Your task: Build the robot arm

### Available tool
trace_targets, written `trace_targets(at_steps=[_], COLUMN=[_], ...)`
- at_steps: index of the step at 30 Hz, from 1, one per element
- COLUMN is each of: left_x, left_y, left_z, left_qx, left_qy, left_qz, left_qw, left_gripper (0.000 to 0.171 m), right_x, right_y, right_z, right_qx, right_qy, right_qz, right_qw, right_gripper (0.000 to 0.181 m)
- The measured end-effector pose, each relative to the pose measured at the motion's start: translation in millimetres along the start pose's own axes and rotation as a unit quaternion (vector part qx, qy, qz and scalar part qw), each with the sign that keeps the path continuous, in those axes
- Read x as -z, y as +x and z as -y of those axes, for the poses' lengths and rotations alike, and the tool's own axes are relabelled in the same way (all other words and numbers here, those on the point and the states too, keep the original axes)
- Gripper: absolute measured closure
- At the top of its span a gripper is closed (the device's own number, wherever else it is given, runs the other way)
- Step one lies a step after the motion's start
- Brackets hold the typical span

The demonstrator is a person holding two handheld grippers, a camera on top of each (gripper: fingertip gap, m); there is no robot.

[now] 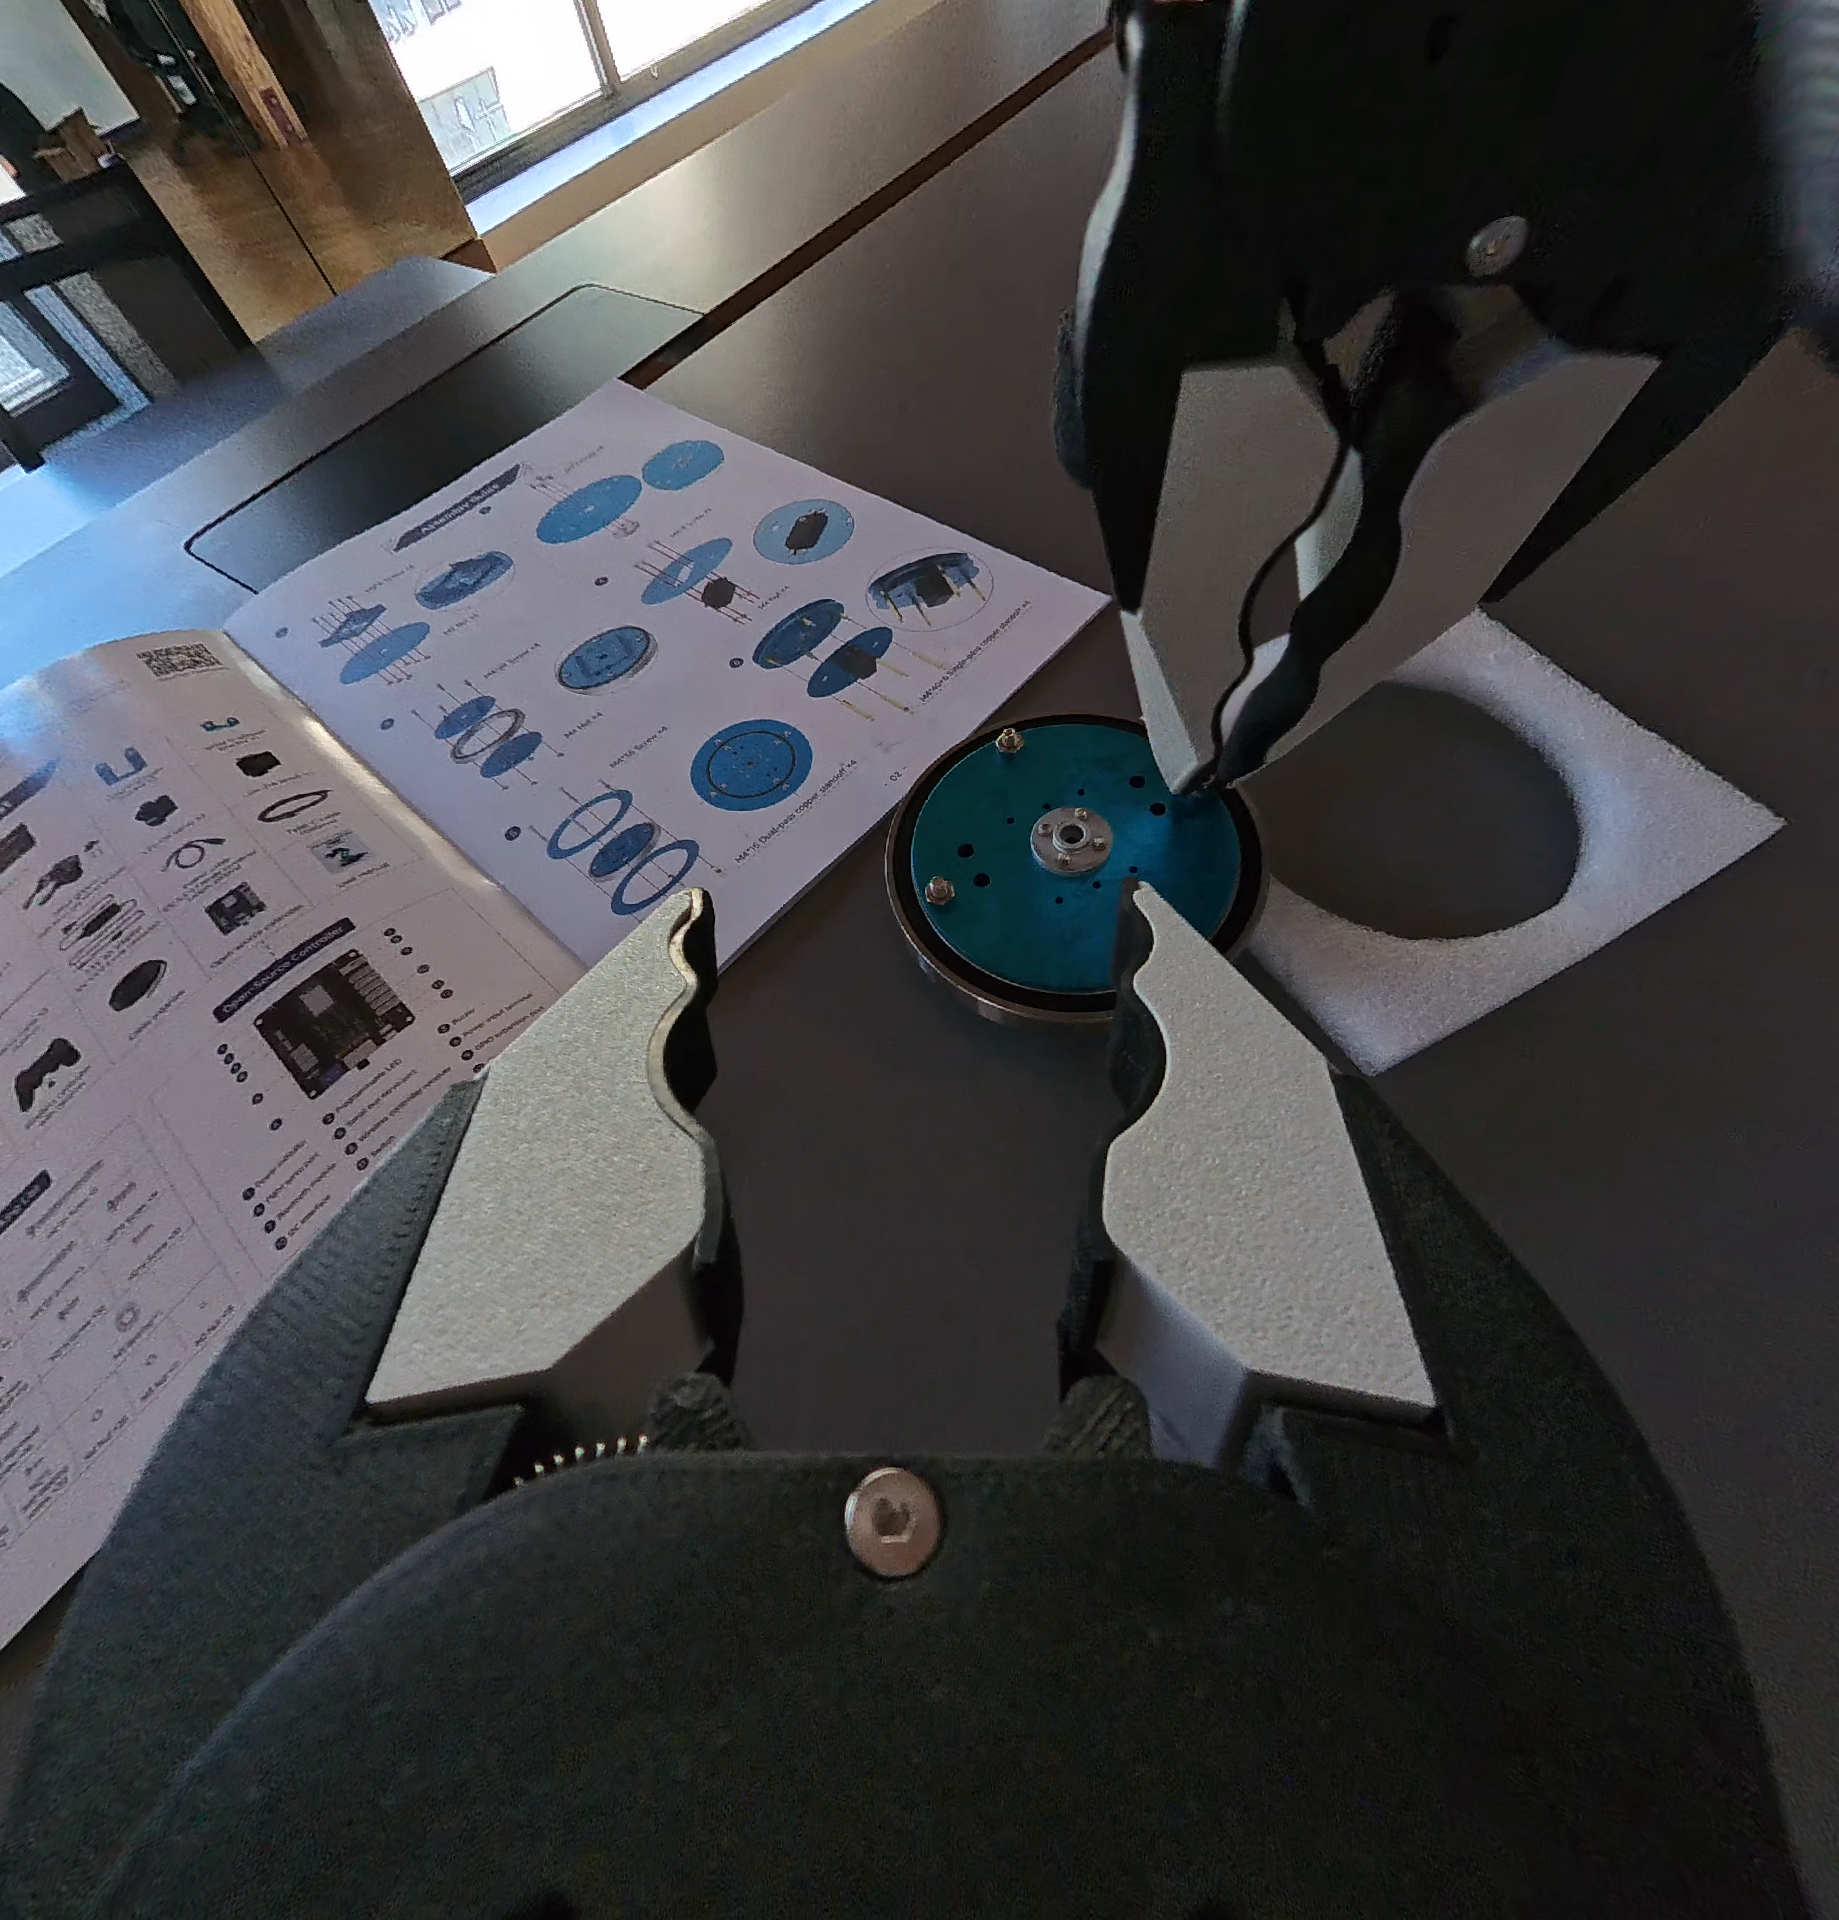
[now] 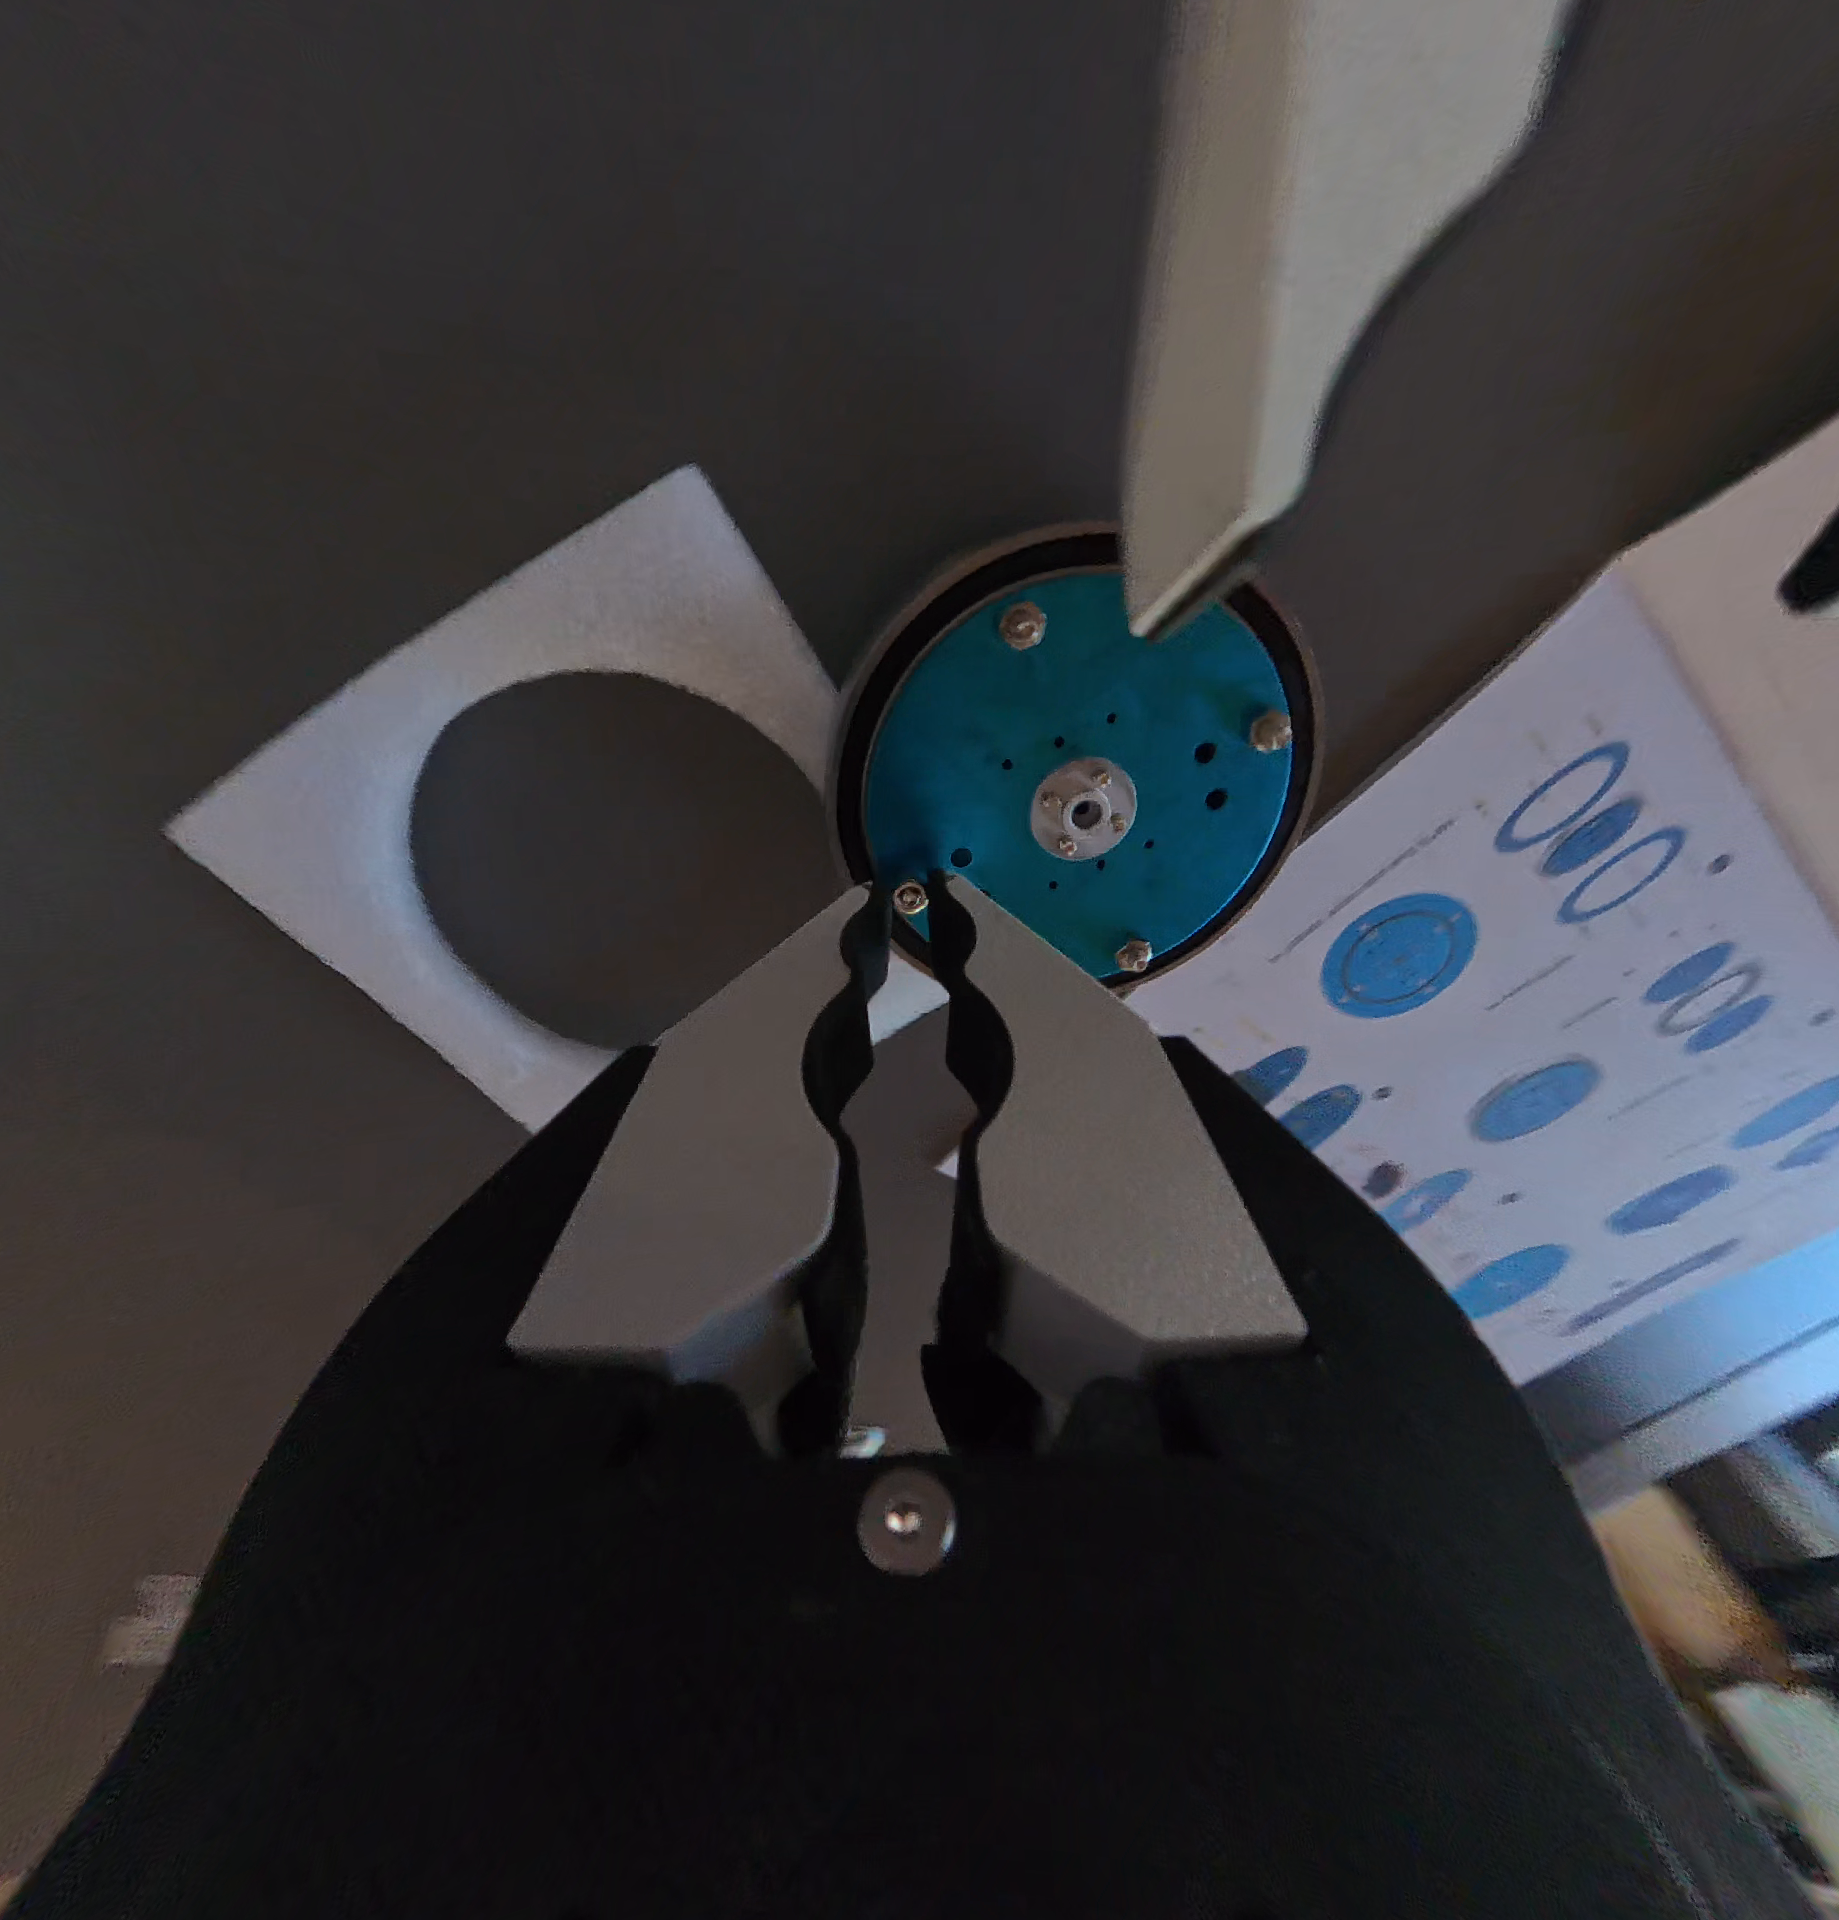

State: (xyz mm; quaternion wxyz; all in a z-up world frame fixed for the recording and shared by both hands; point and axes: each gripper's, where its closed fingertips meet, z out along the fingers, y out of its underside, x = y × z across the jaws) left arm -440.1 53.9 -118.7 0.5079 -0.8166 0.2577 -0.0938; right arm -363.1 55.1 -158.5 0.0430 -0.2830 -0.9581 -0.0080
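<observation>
While right tongs (image 2: 910, 891) pinch a disc (image 2: 1076, 779) nut (image 2: 909, 897), left tongs (image 1: 915, 904) gape (booklet (image 1: 634, 665) beside)

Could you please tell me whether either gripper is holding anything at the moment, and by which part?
The right gripper pinches a small nut at the blue disc's rim, between its jaw tips. The left gripper is open and holds nothing.

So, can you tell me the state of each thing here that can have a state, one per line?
Left gripper: open, one fingertip over the blue disc's rim, holding nothing.
Right gripper: nearly shut around a small nut at the disc's edge.
Blue disc: flat on the table, nuts showing on its face.
Booklet: lying open beside the disc.
White foam square: flat, round cutout empty.
</observation>
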Motion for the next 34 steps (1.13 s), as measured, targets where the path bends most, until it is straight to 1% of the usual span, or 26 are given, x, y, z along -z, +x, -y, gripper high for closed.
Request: trace_targets(at_steps=[2, 4, 6, 7, 9, 10, 11, 12, 13, 14, 15, 17, 19, 21, 23, 25, 26, 27, 29, 30, 34], left_x=[0, 0, -1, -2, -3, -4, -5, -7, -8, -9, -10, -14, -15, -15, -14, -15, -16, -16, -16, -17, -21], left_y=[1, 2, 3, 4, 7, 10, 14, 18, 21, 24, 25, 26, 30, 33, 39, 40, 41, 41, 40, 39, 40], left_z=[0, 0, -1, -2, -6, -8, -10, -13, -14, -16, -17, -23, -25, -25, -24, -23, -21, -18, -19, -21, -27], left_qx=[0.001, -0.002, -0.004, -0.006, -0.009, -0.010, -0.012, -0.015, -0.017, -0.019, -0.022, -0.022, -0.024, -0.031, -0.031, -0.025, -0.023, -0.023, -0.023, -0.023, -0.041], left_qy=[0.000, -0.001, -0.005, -0.008, -0.015, -0.019, -0.025, -0.029, -0.030, -0.030, -0.032, -0.042, -0.044, -0.040, -0.030, -0.020, -0.015, -0.009, -0.010, -0.014, -0.019], left_qz=[-0.001, -0.002, -0.005, -0.008, -0.016, -0.026, -0.041, -0.053, -0.062, -0.068, -0.072, -0.070, -0.073, -0.070, -0.080, -0.085, -0.089, -0.088, -0.086, -0.086, -0.096], left_qw=[1.000, 1.000, 1.000, 1.000, 1.000, 0.999, 0.999, 0.998, 0.998, 0.997, 0.997, 0.996, 0.996, 0.996, 0.996, 0.996, 0.996, 0.996, 0.996, 0.996, 0.994], left_gripper=[0.095, 0.095, 0.095, 0.095, 0.094, 0.095, 0.092, 0.090, 0.089, 0.088, 0.087, 0.089, 0.096, 0.103, 0.112, 0.113, 0.113, 0.112, 0.107, 0.104, 0.107], right_x=[1, 4, 8, 9, 11, 11, 10, 10, 10, 12, 15, 21, 23, 22, 22, 25, 20, 15, 14, 14, 8], right_y=[-4, -4, -5, -4, -5, -4, -3, -1, -1, -2, -1, 5, 5, 3, 3, 4, 1, 1, 2, 5, 11], right_z=[1, 1, -1, -4, -4, -3, -4, -6, -6, -3, 0, 1, -4, -10, -15, -17, -19, -24, -23, -21, -17], right_qx=[-0.077, -0.143, -0.170, -0.161, -0.105, -0.073, -0.048, -0.041, -0.050, -0.064, -0.077, -0.102, -0.137, -0.174, -0.204, -0.214, -0.216, -0.224, -0.215, -0.216, -0.224], right_qy=[0.009, 0.019, 0.029, 0.032, 0.048, 0.057, 0.061, 0.063, 0.071, 0.095, 0.128, 0.196, 0.258, 0.316, 0.369, 0.428, 0.431, 0.417, 0.425, 0.430, 0.434], right_qz=[0.037, 0.069, 0.086, 0.078, 0.050, 0.029, 0.008, -0.012, -0.021, -0.024, -0.036, -0.085, -0.117, -0.128, -0.133, -0.139, -0.126, -0.127, -0.124, -0.121, -0.091], right_qw=[0.996, 0.987, 0.981, 0.983, 0.992, 0.995, 0.997, 0.997, 0.996, 0.993, 0.988, 0.972, 0.949, 0.924, 0.897, 0.867, 0.867, 0.872, 0.871, 0.868, 0.868], right_gripper=[0.171, 0.168, 0.165, 0.166, 0.166, 0.164, 0.156, 0.149, 0.147, 0.142, 0.140, 0.140, 0.132, 0.127, 0.128, 0.136, 0.137, 0.136, 0.135, 0.131, 0.121])
